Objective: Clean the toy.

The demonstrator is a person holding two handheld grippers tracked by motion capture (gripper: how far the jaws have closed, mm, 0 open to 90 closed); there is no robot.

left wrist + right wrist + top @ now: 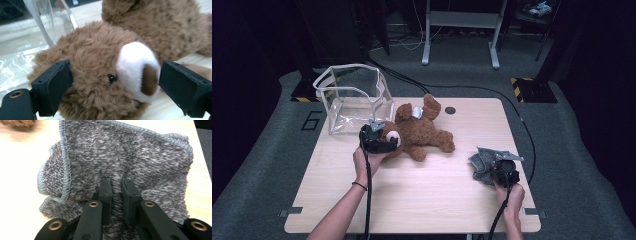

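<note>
Grey cloth beside teddy bear

The left gripper is placed at the head of the teddy bear, which lies on the table; in the left gripper view the head is seen between the spread jaws, the body beyond it. The clear bag is set just behind and left of that gripper. The right gripper is found well apart to the right, jaws closed on the cloth, which is spread ahead of it.
</note>
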